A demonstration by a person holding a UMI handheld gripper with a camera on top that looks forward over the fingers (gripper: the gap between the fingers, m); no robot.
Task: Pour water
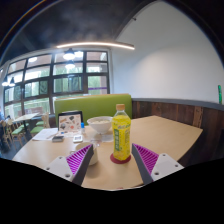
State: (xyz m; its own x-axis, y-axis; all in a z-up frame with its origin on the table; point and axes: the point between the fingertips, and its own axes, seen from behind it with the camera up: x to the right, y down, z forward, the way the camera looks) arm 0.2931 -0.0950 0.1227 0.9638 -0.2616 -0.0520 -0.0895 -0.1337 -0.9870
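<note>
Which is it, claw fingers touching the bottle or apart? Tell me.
Apart. The gripper view shows the bottle standing between the open claw fingers, with table visible either side.

The room is bright with daylight from the windows, which look a little washed out. A long ceiling lamp glows white. The table is evenly lit, with soft shadows. Straight lines bend strongly toward the edges.

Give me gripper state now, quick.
Gripper: open; the yellow bottle stands on the table between the fingers, gaps either side, not gripped.
</note>
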